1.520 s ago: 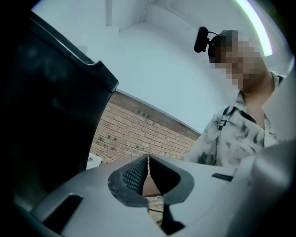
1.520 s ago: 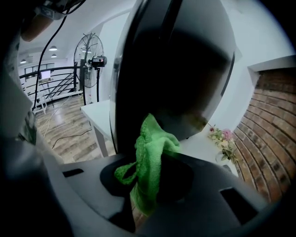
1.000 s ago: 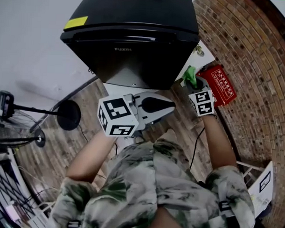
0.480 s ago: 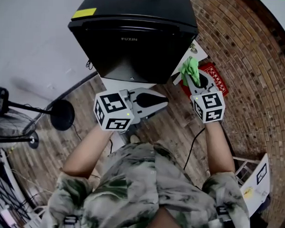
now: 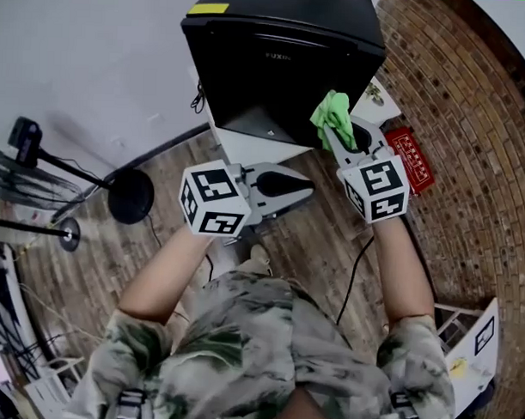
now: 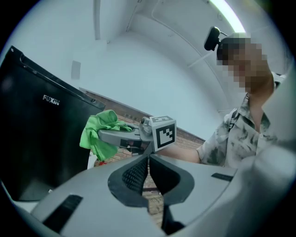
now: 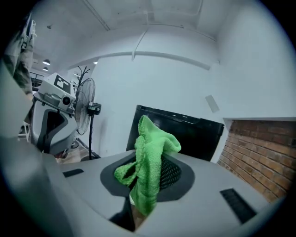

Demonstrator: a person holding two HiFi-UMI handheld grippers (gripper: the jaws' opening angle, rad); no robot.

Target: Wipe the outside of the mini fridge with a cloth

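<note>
A fan (image 7: 85,106) on a round-footed stand (image 5: 130,195) stands on the wood floor (image 5: 158,252) at the far left, by the white wall. Right of it, the left gripper (image 5: 308,192) hangs low in front of the fridge (image 5: 276,67), pointing right. Its jaws are pressed together with nothing between them, and it is apart from the fridge. The black fridge sits on a white base (image 5: 247,148), its door facing the person and a yellow label at its top left corner. At the fridge's front right edge, the right gripper (image 5: 341,140) points up and away from the person. Its jaws are clamped on a bunched green cloth (image 5: 333,117), which sticks out past the tips and droops over them. The cloth is right against the door's right edge; whether it touches cannot be told. Farther right, a red box (image 5: 413,158) lies on the floor beside the base. A brick wall (image 5: 472,117) fills the right side.
</note>
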